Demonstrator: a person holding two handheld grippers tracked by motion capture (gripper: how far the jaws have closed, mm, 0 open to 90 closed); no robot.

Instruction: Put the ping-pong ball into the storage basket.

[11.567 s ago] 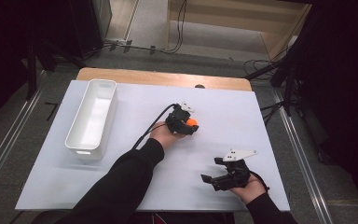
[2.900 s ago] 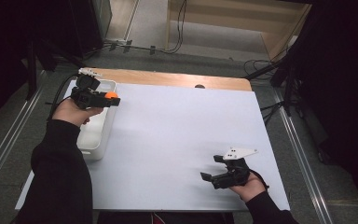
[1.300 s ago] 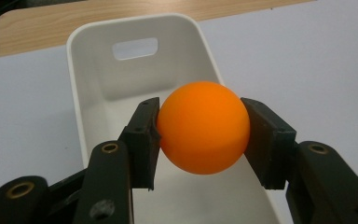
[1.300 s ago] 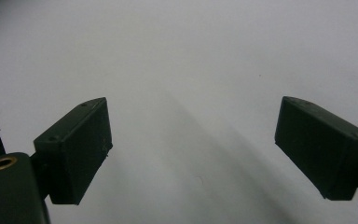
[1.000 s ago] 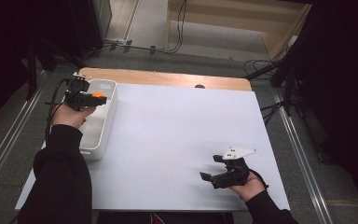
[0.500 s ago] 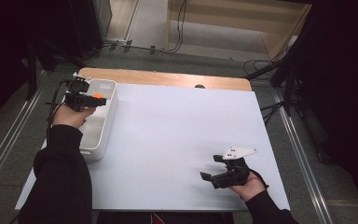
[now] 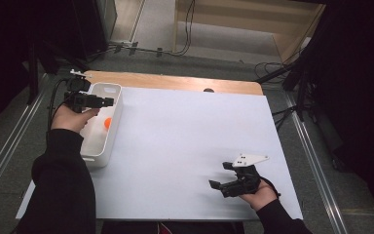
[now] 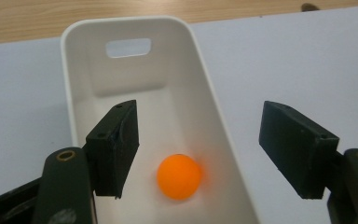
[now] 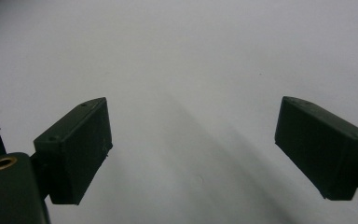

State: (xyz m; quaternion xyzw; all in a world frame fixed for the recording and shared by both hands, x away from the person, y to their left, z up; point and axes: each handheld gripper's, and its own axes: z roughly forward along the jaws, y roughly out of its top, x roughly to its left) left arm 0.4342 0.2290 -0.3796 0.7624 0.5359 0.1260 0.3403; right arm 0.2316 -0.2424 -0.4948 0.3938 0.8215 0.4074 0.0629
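Orange ball [image 8: 179, 177] lies on floor of white bin [image 8: 219, 121], free of both pads; round, so no long axis or heading. Bin sits at table's [image 7: 185, 136] far-left corner, long axis running near to far, handle slot at far end wall; ball its sole content. Left gripper [image 7: 108, 102] hovers over bin, jaws just opening, apart, nothing clamped. Right gripper [image 7: 220, 181] near right, wide, holds nothing.

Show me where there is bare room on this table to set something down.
The widest free patch is the white table top between the white bin and the right gripper. The wooden strip behind it is bare too. It is crowded only at the bin, where the orange ball lies under the left gripper.
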